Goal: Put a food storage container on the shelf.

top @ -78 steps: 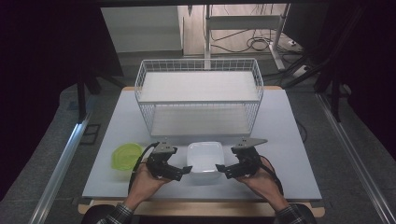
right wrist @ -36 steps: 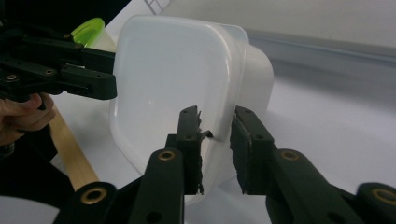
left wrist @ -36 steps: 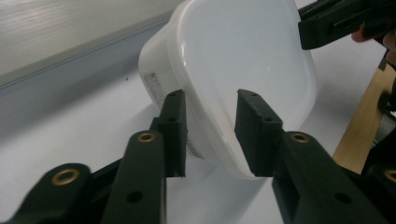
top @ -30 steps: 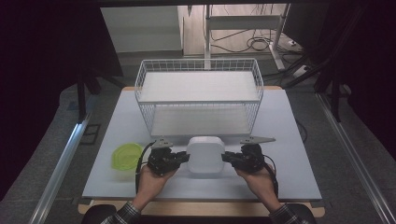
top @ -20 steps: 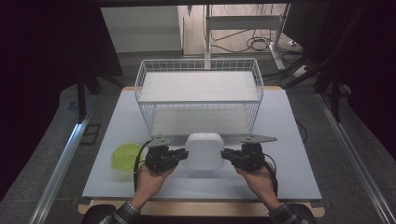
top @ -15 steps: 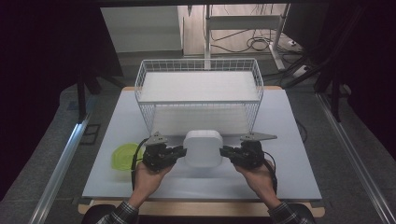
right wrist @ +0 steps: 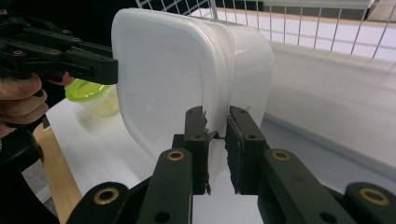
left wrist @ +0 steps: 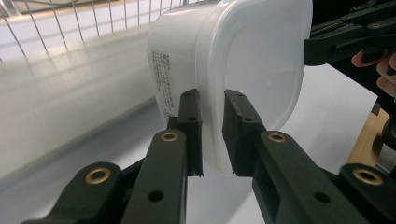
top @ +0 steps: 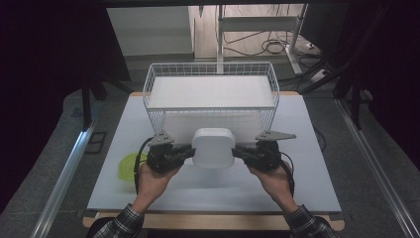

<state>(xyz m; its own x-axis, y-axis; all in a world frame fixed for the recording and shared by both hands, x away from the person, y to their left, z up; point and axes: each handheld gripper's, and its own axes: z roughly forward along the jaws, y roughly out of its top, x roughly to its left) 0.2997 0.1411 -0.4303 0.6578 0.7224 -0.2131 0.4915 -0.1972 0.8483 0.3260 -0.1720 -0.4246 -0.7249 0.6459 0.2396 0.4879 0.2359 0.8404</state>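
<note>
A white lidded plastic container (top: pixel 213 148) hangs above the table, held from both sides. My left gripper (top: pixel 184 152) is shut on its left rim; in the left gripper view the jaws pinch the lid edge of the container (left wrist: pixel 243 60). On the opposite rim my right gripper (top: pixel 241 153) is shut, and the right gripper view shows its jaws clamped on the container (right wrist: pixel 187 70). Just behind it stands a white wire basket (top: pixel 211 94).
A green-lidded small tub (top: pixel 128 164) sits on the table left of my left hand, also seen as the tub (right wrist: pixel 93 95). The white table (top: pixel 307 148) has bare surface to the right and in front. Beyond the basket are a metal stand and cables on the floor.
Both grippers have lifted the white container off the table and carried it up, a little closer to the basket's front wall. Both grips stayed the same.
</note>
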